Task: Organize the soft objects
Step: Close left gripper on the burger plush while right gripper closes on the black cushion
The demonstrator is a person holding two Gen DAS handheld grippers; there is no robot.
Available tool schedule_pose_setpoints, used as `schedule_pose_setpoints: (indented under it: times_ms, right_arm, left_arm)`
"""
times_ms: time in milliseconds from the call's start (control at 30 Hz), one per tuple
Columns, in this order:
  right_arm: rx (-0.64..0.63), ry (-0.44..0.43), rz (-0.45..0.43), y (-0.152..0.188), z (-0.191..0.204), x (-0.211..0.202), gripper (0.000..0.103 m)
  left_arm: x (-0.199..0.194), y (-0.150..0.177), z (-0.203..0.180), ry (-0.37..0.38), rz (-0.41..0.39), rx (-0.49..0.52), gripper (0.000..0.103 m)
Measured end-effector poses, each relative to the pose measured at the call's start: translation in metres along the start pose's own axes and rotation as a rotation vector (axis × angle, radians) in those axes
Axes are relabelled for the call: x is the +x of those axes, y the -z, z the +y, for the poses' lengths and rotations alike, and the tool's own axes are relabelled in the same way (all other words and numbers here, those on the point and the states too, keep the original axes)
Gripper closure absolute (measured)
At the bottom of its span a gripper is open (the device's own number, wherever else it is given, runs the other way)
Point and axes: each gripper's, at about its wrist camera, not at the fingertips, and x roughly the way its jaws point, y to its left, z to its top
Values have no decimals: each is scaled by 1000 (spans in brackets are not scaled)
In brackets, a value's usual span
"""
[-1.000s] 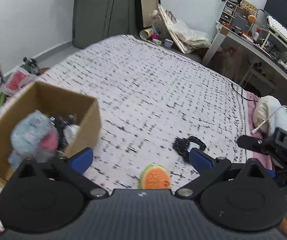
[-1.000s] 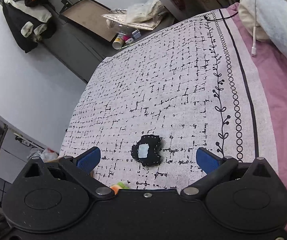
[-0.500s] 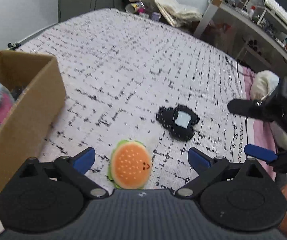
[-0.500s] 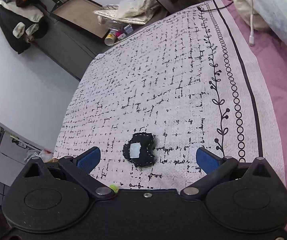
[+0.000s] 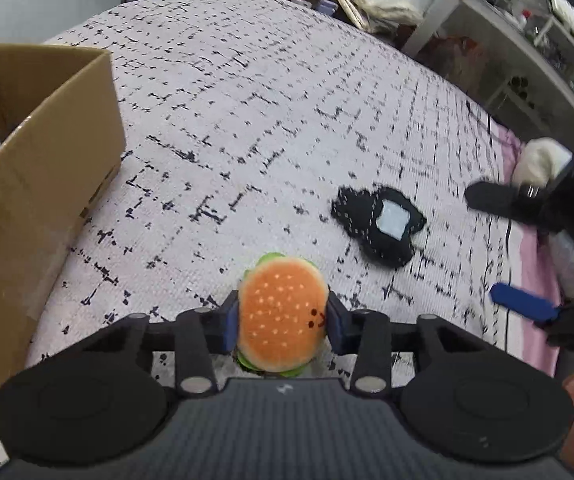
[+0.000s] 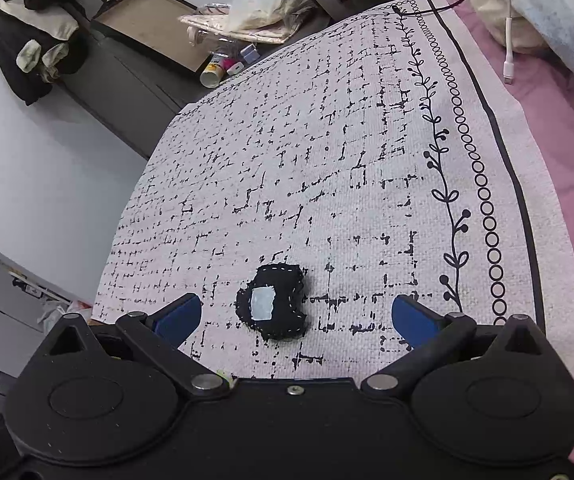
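Left tongs [image 5: 283, 322] tight on burger plush [image 5: 281, 316].

We are squeezing a plush hamburger [image 5: 281, 312] with our left gripper [image 5: 281, 318], whose jaws have just been closing on its sides. It is sitting on the patterned bedspread [image 5: 247, 120]. A black felt toy [image 5: 379, 224] is lying nearby. A cardboard box [image 5: 39, 184] is standing at the left. Our right gripper [image 5: 527, 252] is hanging wide apart at the right.
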Motion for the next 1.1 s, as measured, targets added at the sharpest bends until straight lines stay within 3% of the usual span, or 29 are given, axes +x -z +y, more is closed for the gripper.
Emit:
schedule_pose_setpoints:
  times_ms: [267,667,900,1067,1100]
  right_arm:
    - [-36,0,-2,9,7,11,2]
    - [-84,32,-16,18,15,32,13]
    - [-117,53,-62,18,21,42,28]
    - [-185,71,-64,21,30,49,31]
    - [-201,75,-62,22,32,50,37]
  left_arm:
    - [-15,-9,14,26,-59,-27,63]
    - [-24,-15,32,86,-81,-61,63]
    - [-26,-16,46,90,-80,-95,63]
    - [-31,-17,49,95,-83,-99,63]
    - [-32,-17,49,95,-83,-98,63]
